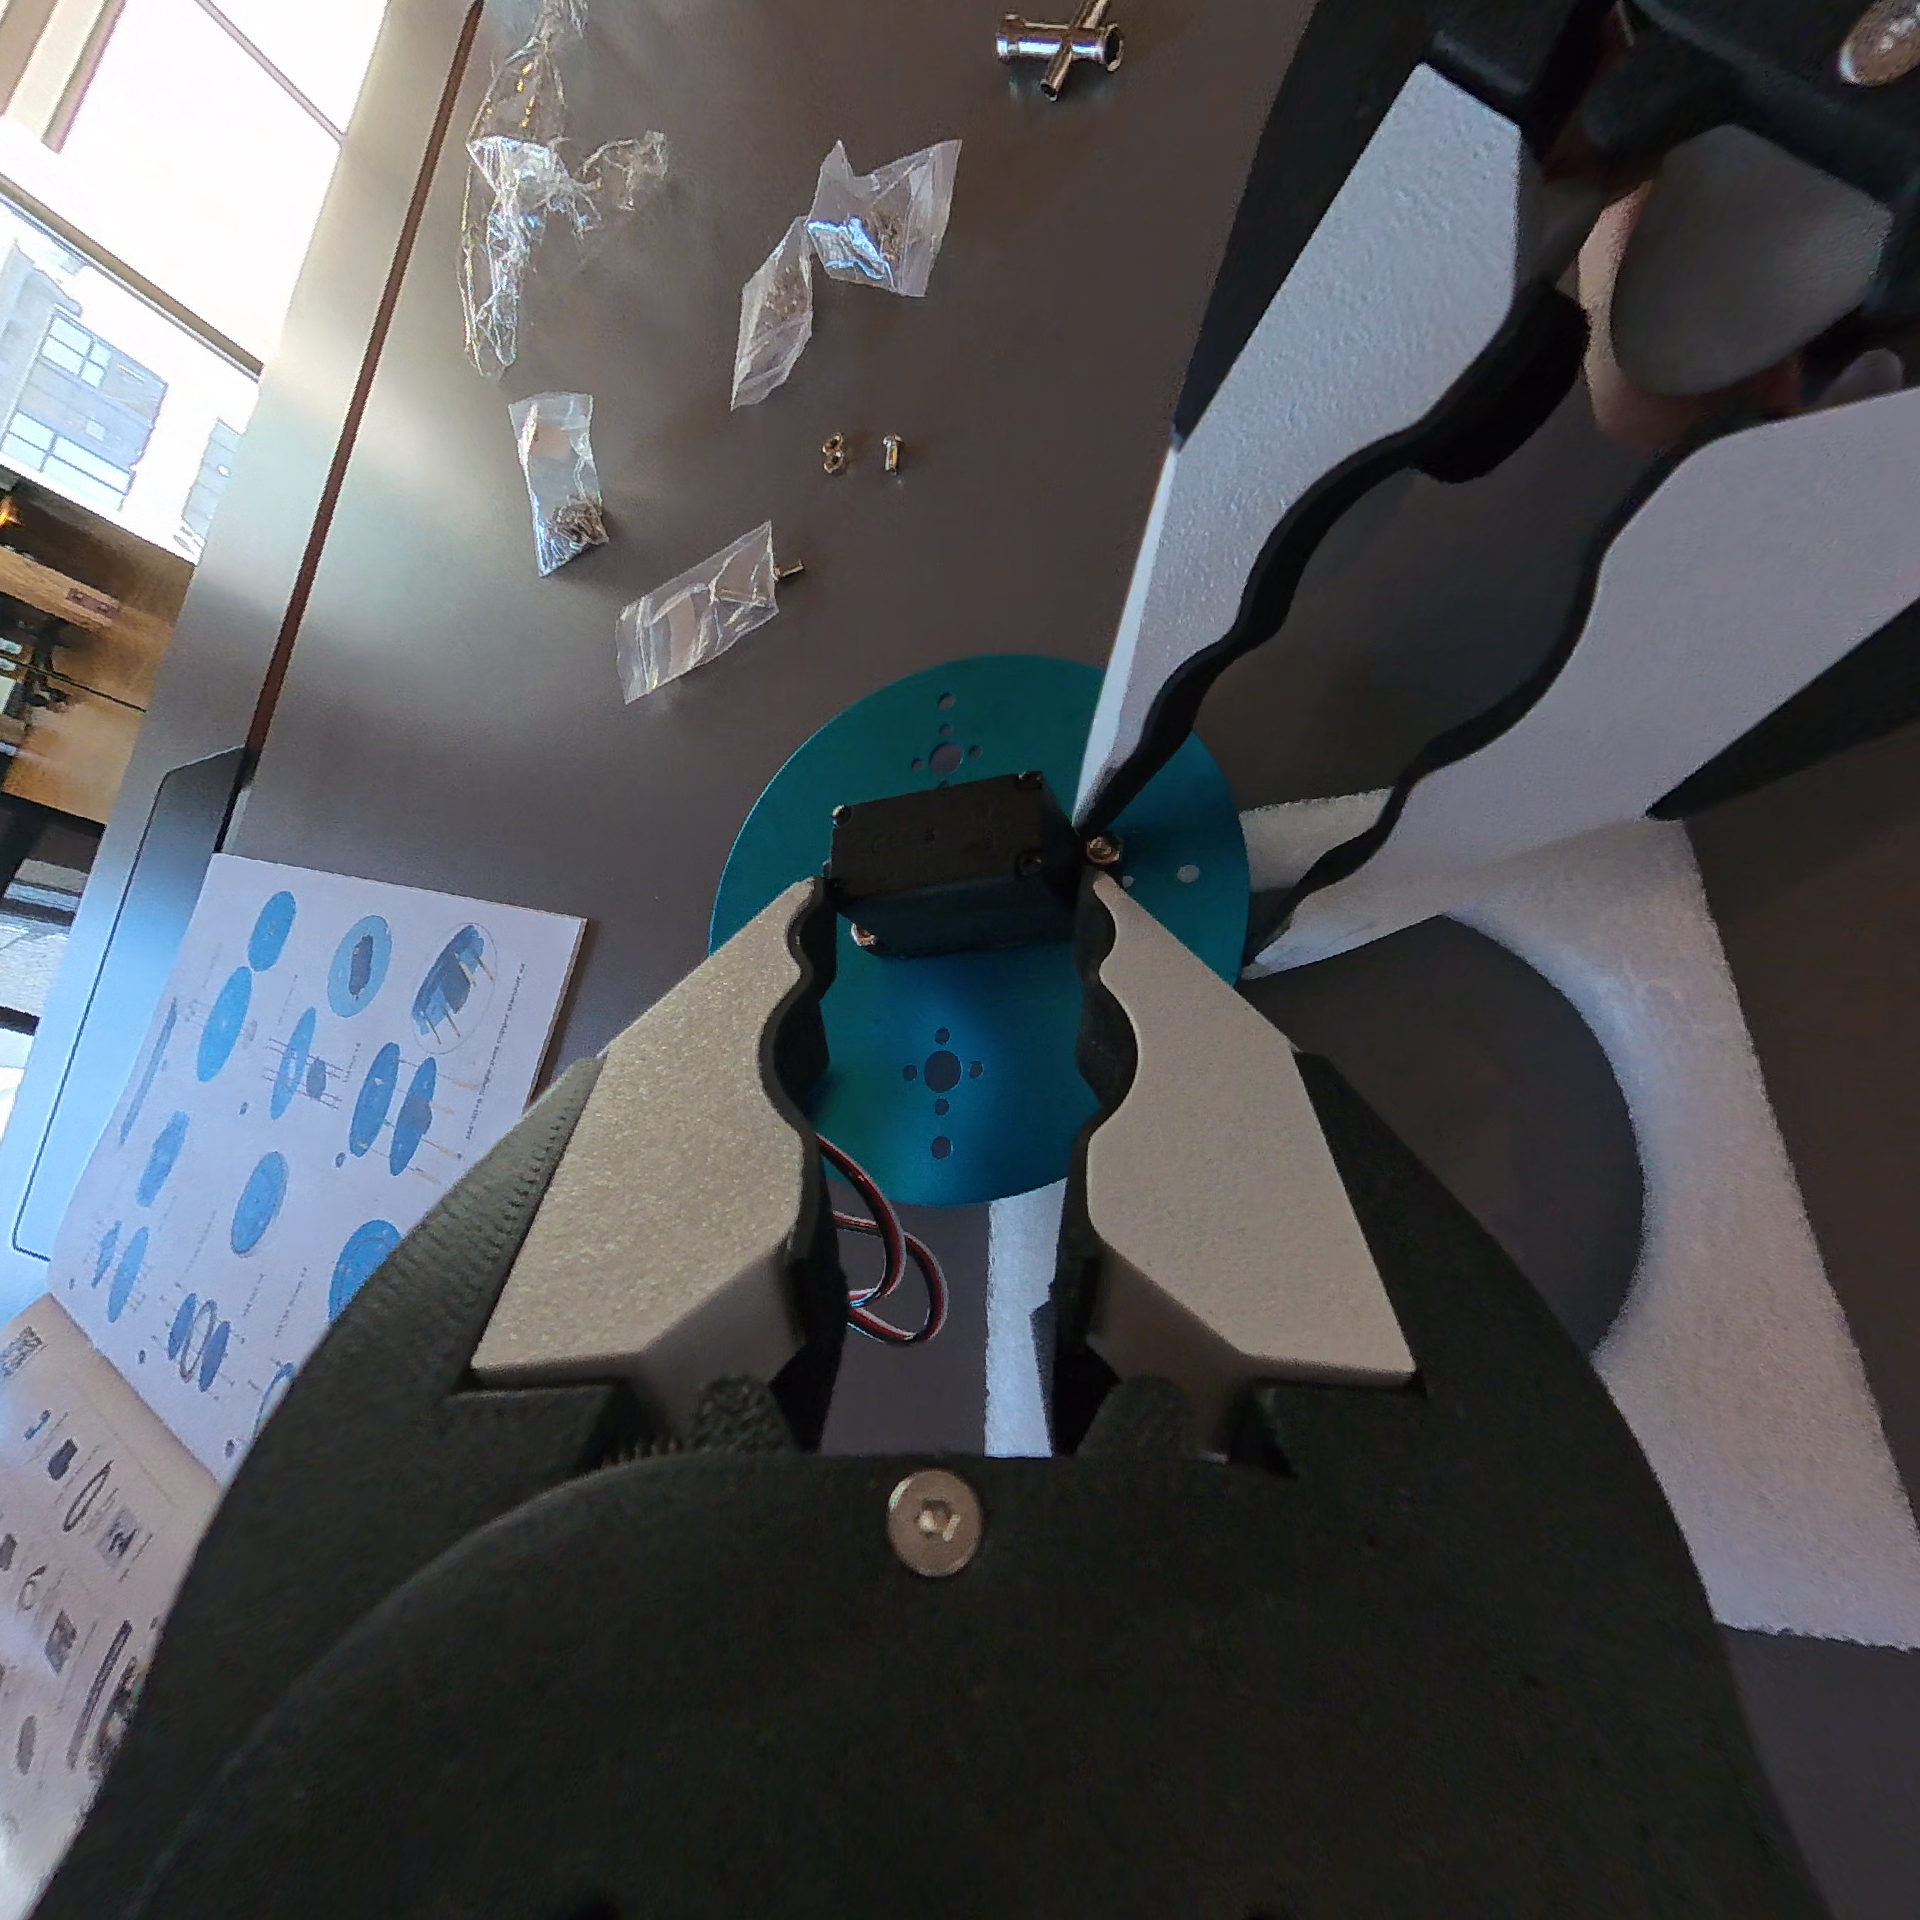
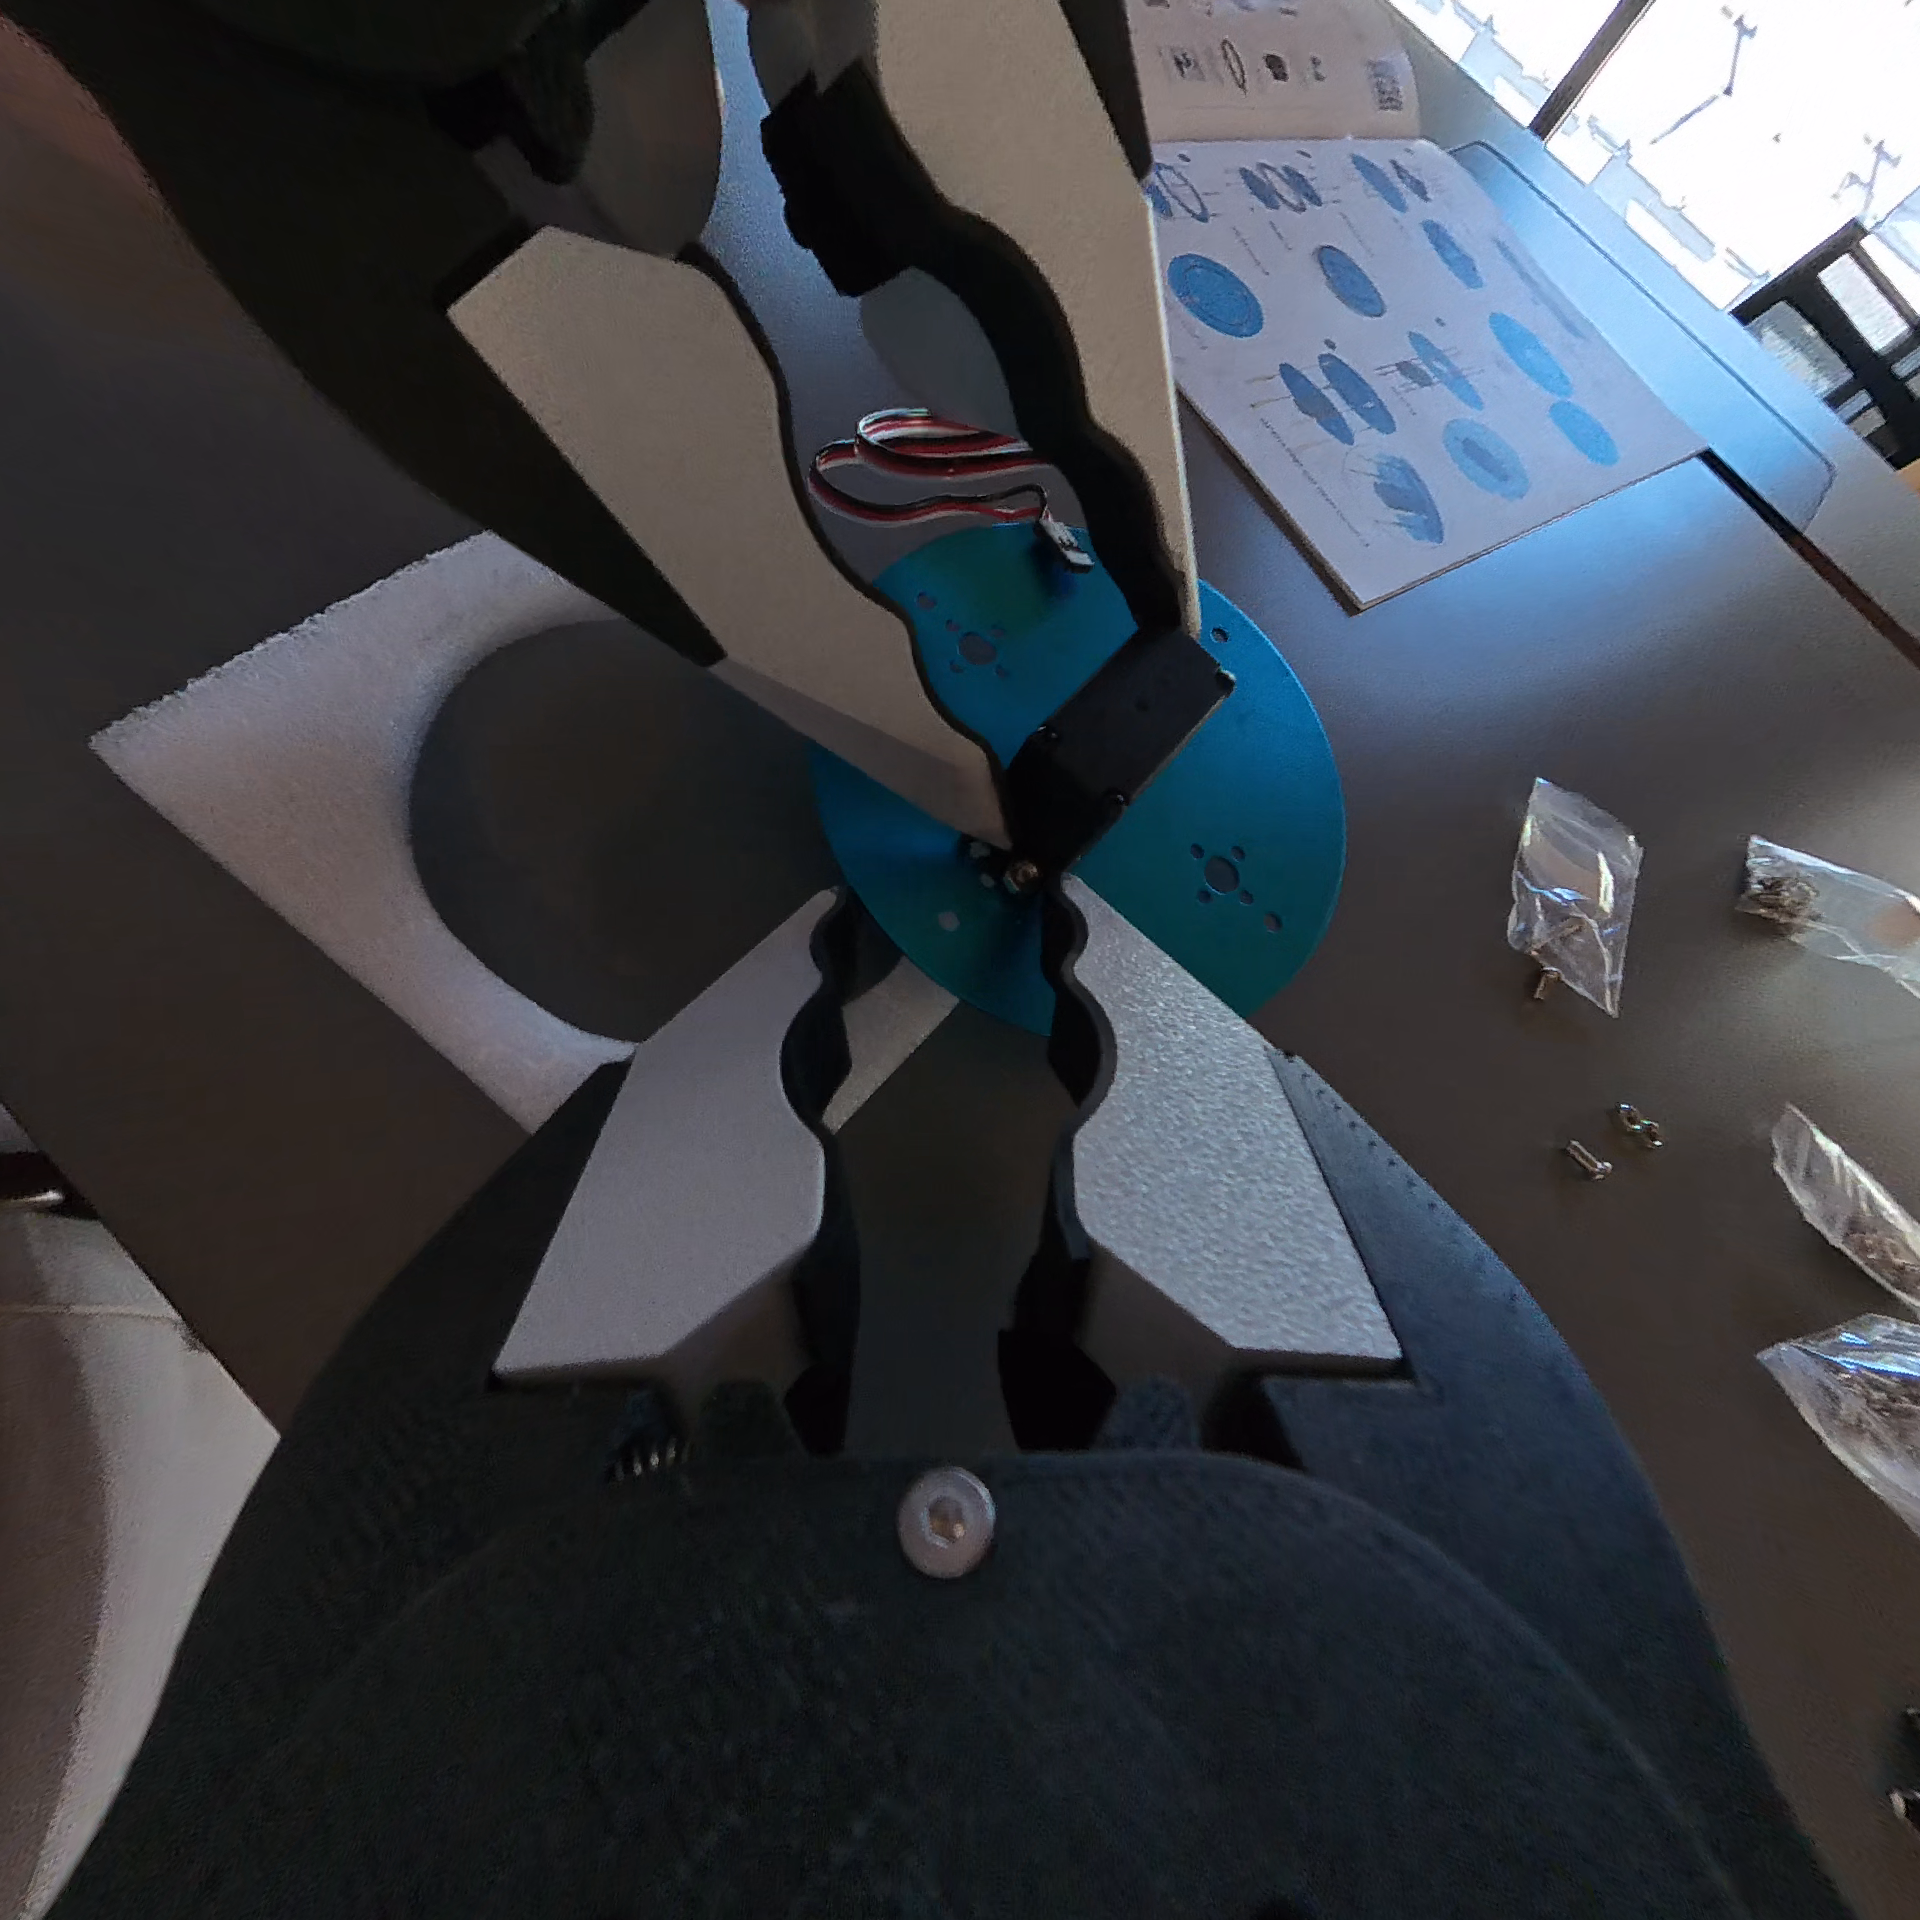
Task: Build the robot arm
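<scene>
Left gripper (image 1: 951,894): nearest the lens, its fingers were clamped on the two sides of the black servo block (image 1: 951,862).
Servo block: it sat on the blue round plate (image 1: 940,1081), which lay flat on the table (image 1: 436,644), with its striped cable (image 1: 894,1288) looping nearer.
Right gripper (image 2: 945,904): fingers parted, holding nothing, one tip just beside a small brass screw (image 2: 1023,871) at the block's corner.
White foam tray (image 2: 312,748): its round recess held nothing.
Clear bags (image 1: 561,488): farther back, several held small metal screws; one crumpled bag looked empty.
Risk: a nudge from the right tip could well have knocked the screw off the plate.
</scene>
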### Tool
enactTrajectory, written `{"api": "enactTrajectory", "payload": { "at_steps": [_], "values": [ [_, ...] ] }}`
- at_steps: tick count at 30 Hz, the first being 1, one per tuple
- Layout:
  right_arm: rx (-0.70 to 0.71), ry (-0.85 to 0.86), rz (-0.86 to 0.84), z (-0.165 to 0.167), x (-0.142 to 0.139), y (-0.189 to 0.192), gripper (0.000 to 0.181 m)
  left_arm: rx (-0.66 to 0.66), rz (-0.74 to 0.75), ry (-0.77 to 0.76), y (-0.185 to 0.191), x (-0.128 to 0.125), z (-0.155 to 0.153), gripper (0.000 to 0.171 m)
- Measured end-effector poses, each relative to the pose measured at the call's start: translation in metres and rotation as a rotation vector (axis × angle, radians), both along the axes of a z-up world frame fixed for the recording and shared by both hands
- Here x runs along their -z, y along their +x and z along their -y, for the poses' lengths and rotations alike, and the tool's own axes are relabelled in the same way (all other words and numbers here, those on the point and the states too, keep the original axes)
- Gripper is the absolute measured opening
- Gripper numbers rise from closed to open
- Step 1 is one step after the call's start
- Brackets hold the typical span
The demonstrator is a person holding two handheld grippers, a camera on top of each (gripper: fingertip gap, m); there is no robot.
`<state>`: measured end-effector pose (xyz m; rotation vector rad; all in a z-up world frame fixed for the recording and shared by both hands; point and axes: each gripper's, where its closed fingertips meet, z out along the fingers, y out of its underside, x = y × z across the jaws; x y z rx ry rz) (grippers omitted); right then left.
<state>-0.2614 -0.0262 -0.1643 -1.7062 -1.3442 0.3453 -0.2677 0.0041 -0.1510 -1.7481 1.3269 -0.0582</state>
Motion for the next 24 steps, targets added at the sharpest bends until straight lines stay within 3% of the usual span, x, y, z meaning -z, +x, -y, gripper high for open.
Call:
{"api": "enactTrajectory", "payload": {
  "at_steps": [24],
  "values": [
    [0.049, -0.048, -0.032, 0.0015, -0.0004, -0.0001, 0.034, 0.001, 0.038, -0.037, 0.0, 0.0006, -0.0009, 0.046]
  ]
}}
